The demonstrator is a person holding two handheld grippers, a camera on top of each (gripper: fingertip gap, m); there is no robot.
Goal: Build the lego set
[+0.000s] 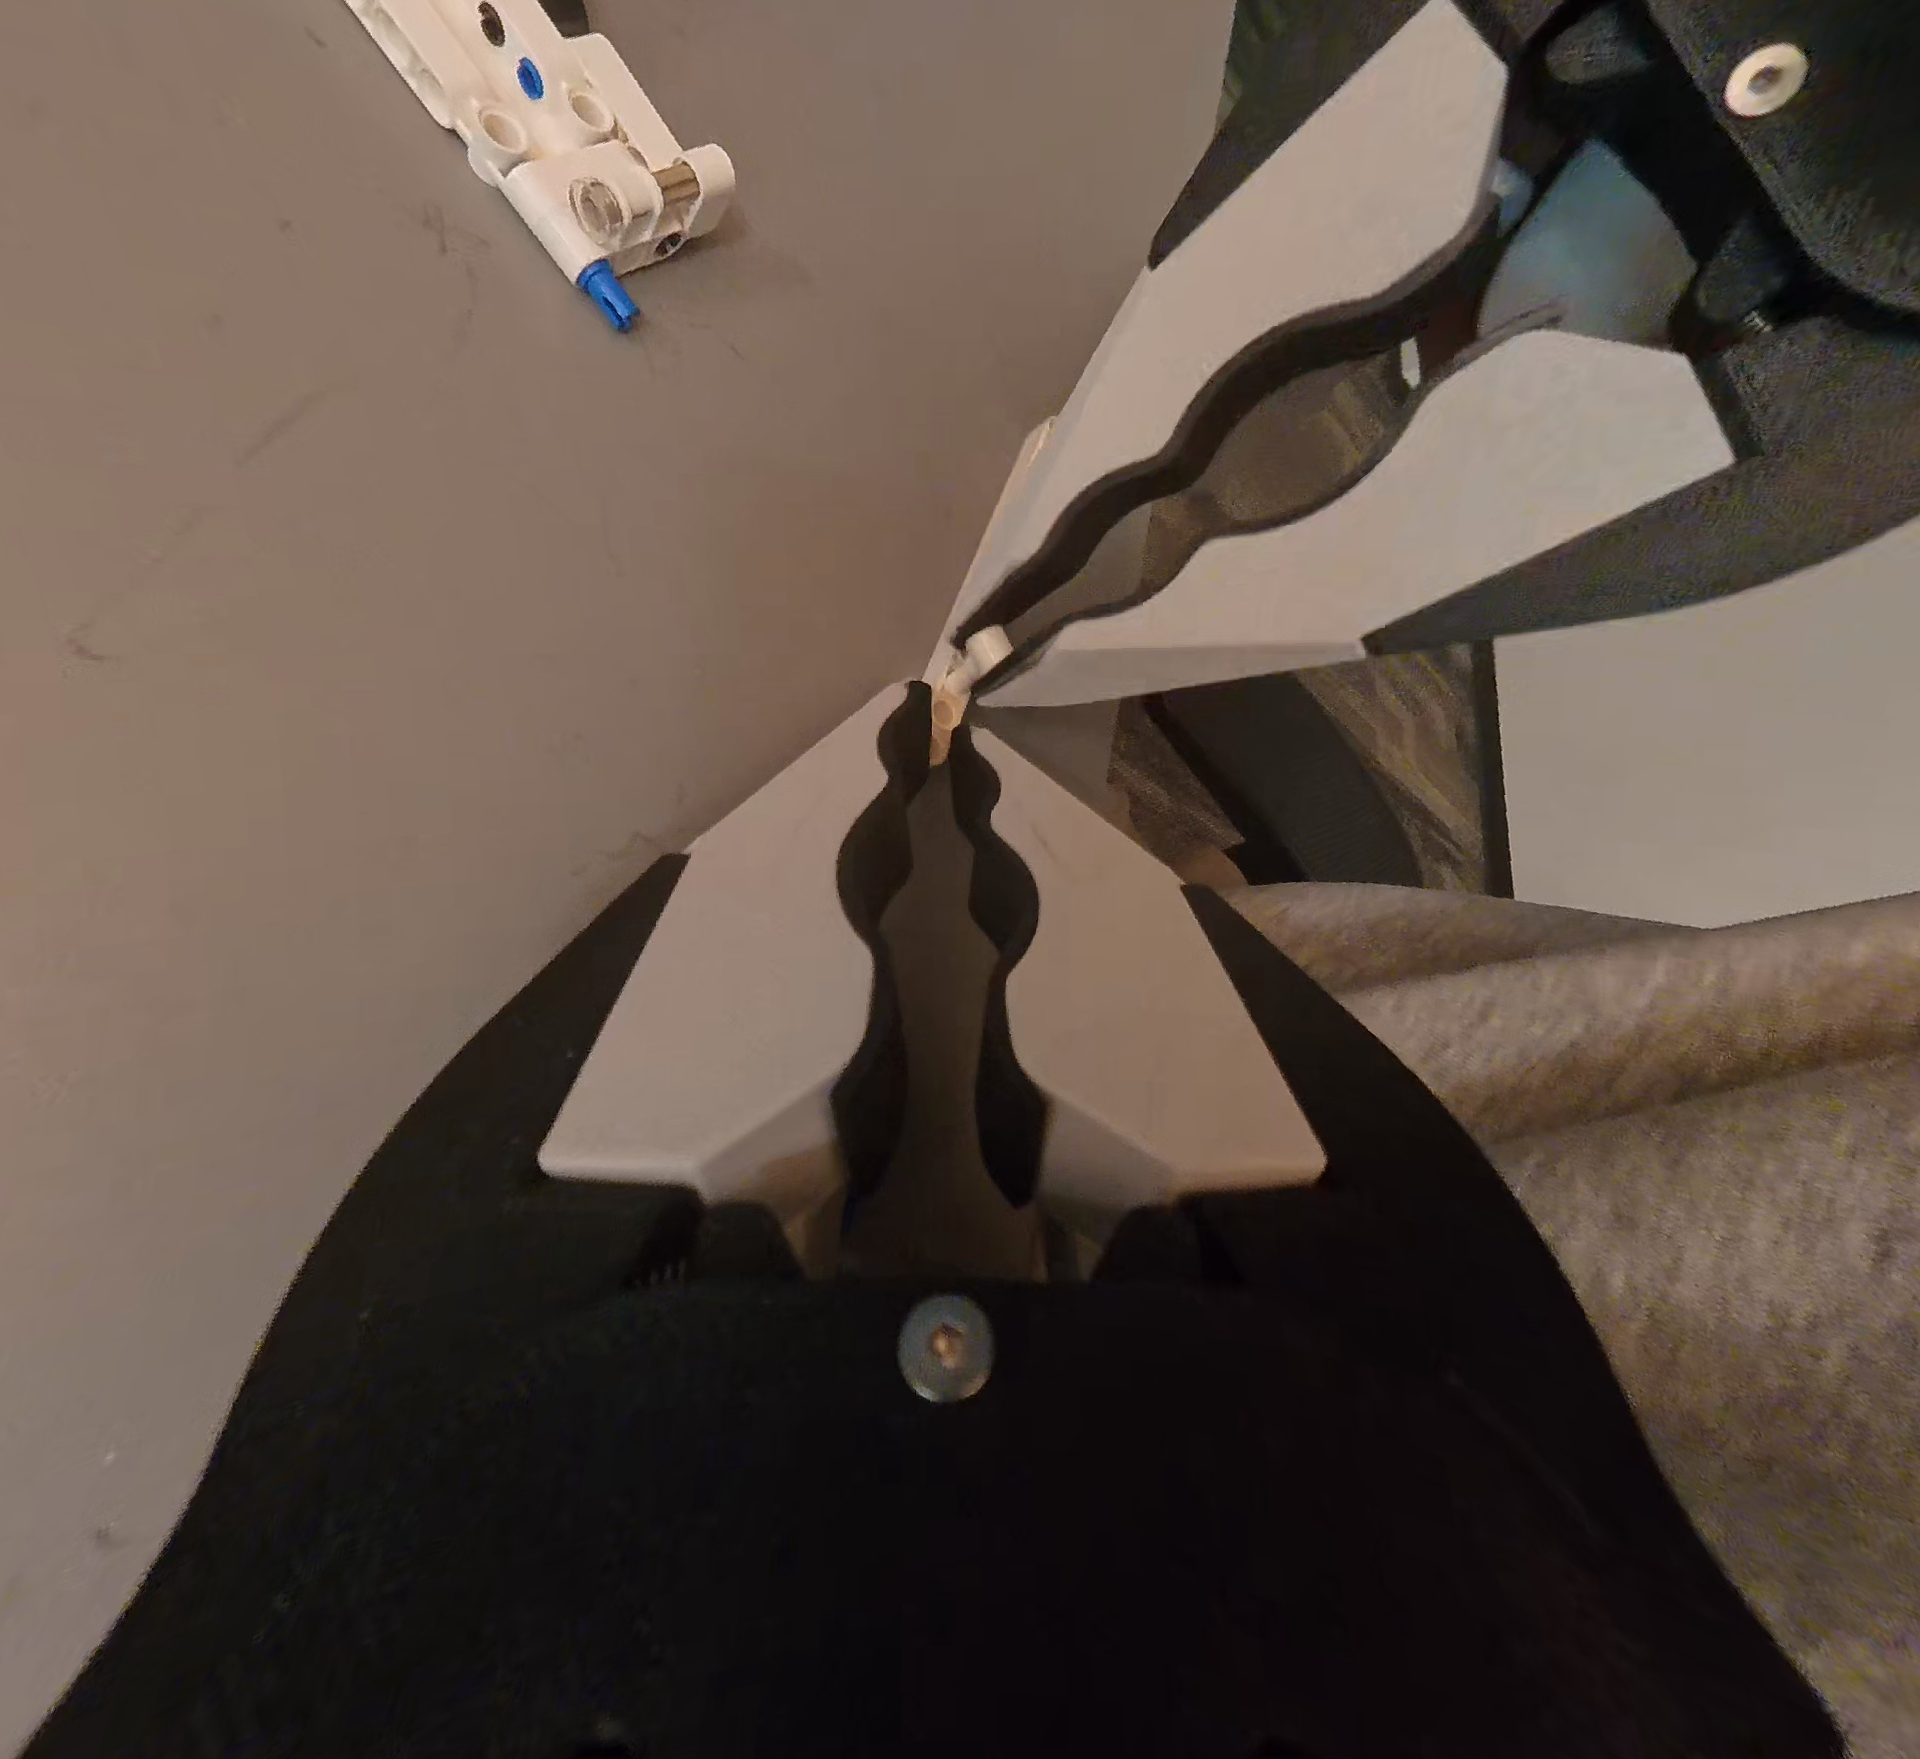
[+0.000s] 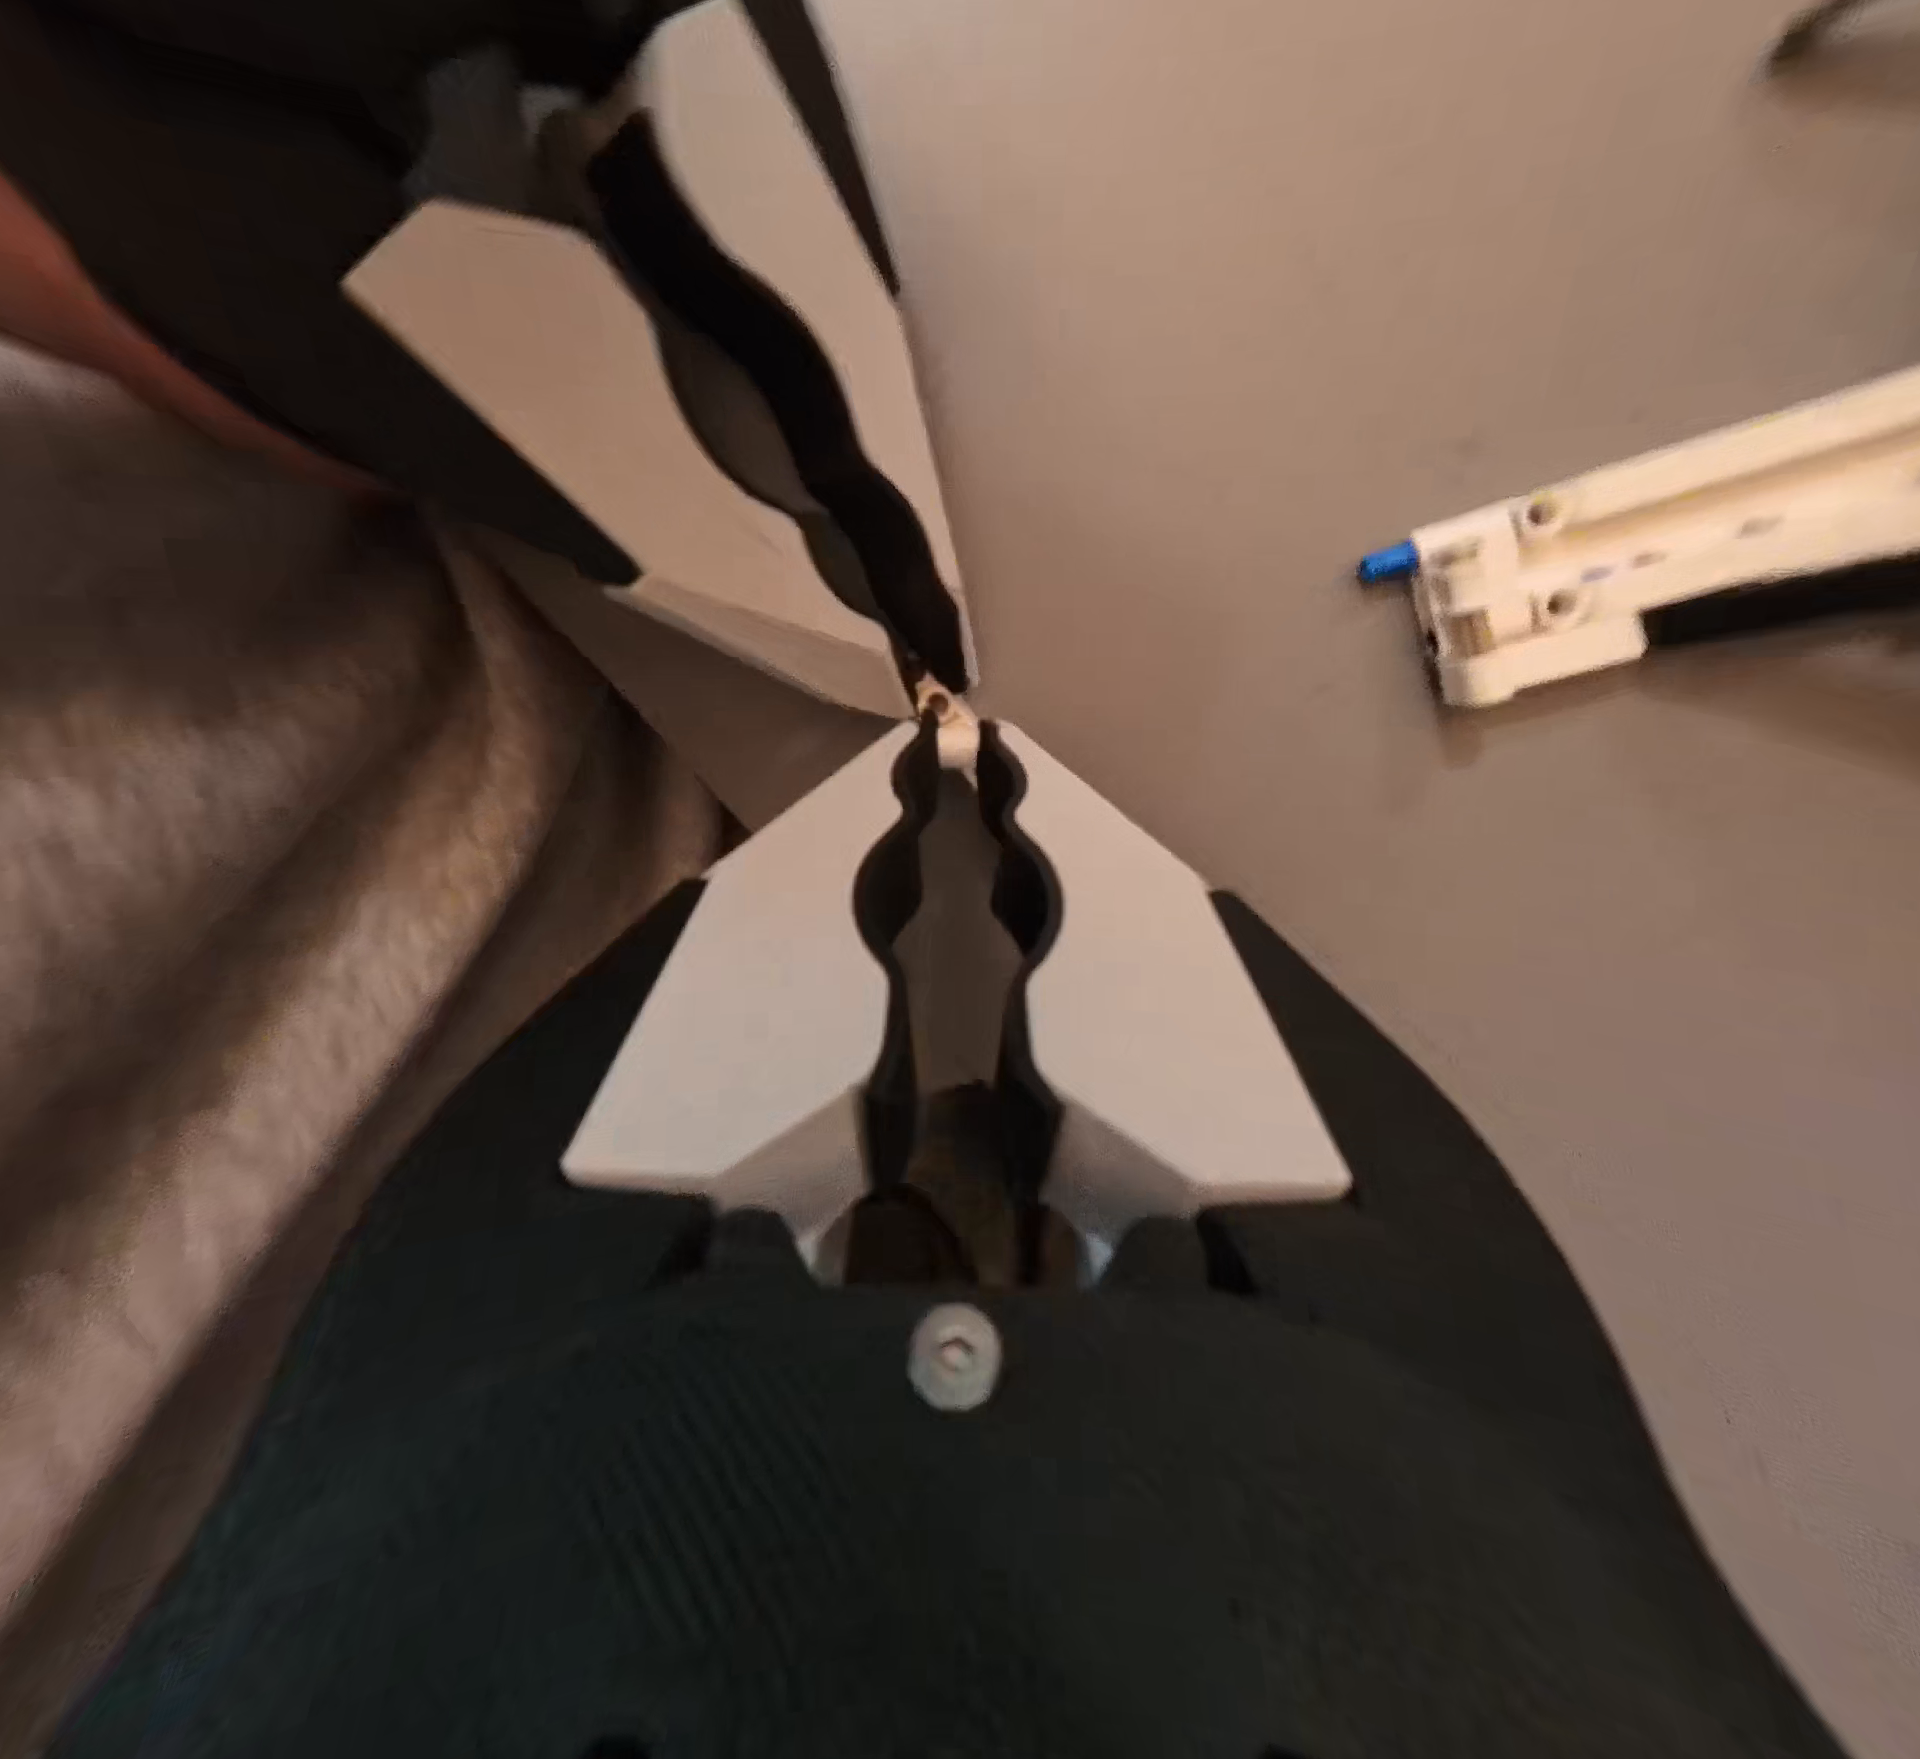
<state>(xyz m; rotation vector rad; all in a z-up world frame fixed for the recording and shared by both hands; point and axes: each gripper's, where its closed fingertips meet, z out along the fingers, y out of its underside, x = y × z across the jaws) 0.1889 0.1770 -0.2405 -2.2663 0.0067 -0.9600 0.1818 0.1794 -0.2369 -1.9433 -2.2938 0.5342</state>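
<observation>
— Two small pale Lego pieces met tip to tip between my grippers, held in the air just past the table's edge. What did each one hold?

— My left gripper point(image 1: 940, 722) had its jaws drawn narrow on a tan connector point(image 1: 943, 710). My right gripper point(image 2: 951, 743) was pinched the same way on a small white piece point(image 2: 958, 741). Both pieces touched, perhaps half mated; the join was too small for me to tell.

— Where was the main build?

— Well apart, lying flat on the grey table point(image 1: 312, 566): a long white beam assembly point(image 1: 540, 99) with a blue pin point(image 1: 613, 301) jutting from its near end. Nothing was touching it. A grey cloth point(image 1: 1610, 1190) lay below the grippers.

— What could have gone wrong?

— I judged the grips shallow, only at the very fingertips. Any push off the pieces' shared axis could have twisted one loose, and it would have dropped into the cloth's folds, hard to find. The right view was blurred, so aligning them was uncertain.
</observation>
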